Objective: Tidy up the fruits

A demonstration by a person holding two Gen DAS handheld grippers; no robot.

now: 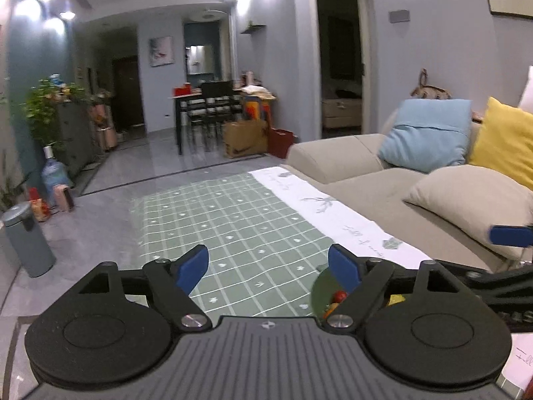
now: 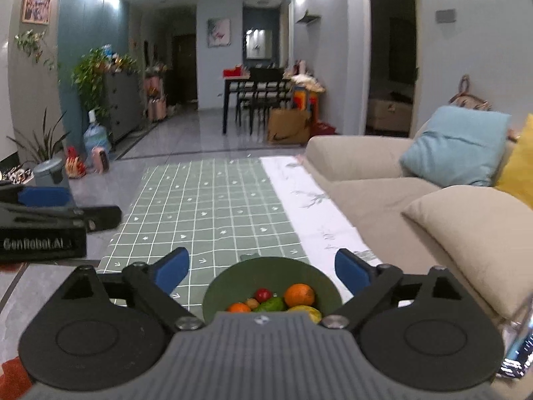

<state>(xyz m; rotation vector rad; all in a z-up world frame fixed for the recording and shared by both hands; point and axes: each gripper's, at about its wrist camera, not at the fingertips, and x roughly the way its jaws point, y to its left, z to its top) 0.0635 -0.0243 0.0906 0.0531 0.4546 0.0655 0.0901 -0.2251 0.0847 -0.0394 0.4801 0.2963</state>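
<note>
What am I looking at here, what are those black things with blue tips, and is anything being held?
These are two handheld grippers, no robot arm; each carries a camera looking along its fingers. One picture is from the left gripper, the other from the right gripper. Both are open and hold nothing. Below lies a green checked tablecloth with a green bowl of fruit: a large orange, a red fruit and others. A beige sofa stands to the right.

A round, deep green bowl (image 2: 230, 278) sits upright on the green checked cloth of the tabletop (image 2: 213, 206). Inside lie a large orange (image 2: 299, 295), a smaller orange (image 2: 239, 307), a small red fruit (image 2: 263, 294), a green fruit (image 2: 272, 304) and a yellow fruit (image 2: 308, 311), touching.
</note>
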